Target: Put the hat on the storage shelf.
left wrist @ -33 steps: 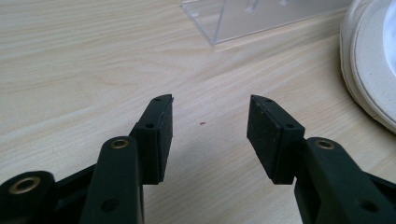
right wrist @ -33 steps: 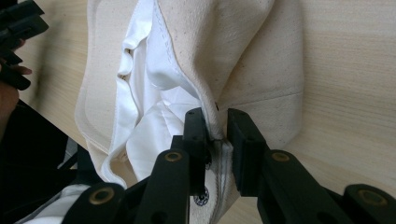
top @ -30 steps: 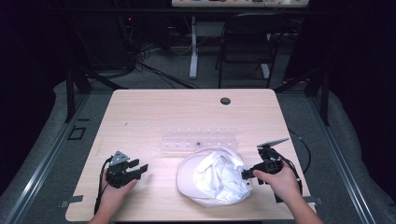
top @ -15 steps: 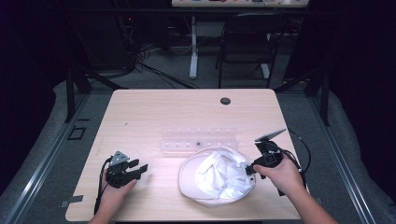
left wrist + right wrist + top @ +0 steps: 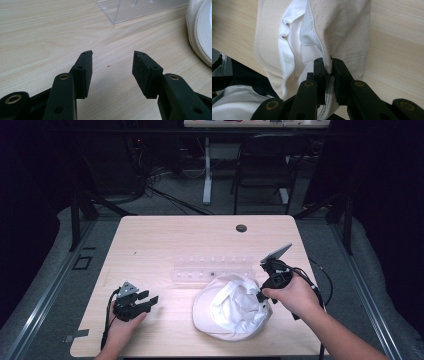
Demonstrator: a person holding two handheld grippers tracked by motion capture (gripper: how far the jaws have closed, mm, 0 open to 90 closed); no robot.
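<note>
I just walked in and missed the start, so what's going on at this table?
A person is working with a handheld gripper in each hand. The right gripper is shut on the edge of a white hat lying upside down on the wooden table. The left gripper rests open on the table, holding nothing. A clear plastic rack sits just behind the hat.

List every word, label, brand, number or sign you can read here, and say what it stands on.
None: no readable text in any view.
White hat: plain fabric, no logo or label visible.
Clear plastic rack: no markings legible.
Left tool and right tool: plain black, unmarked.
Table: bare wood grain.
</note>
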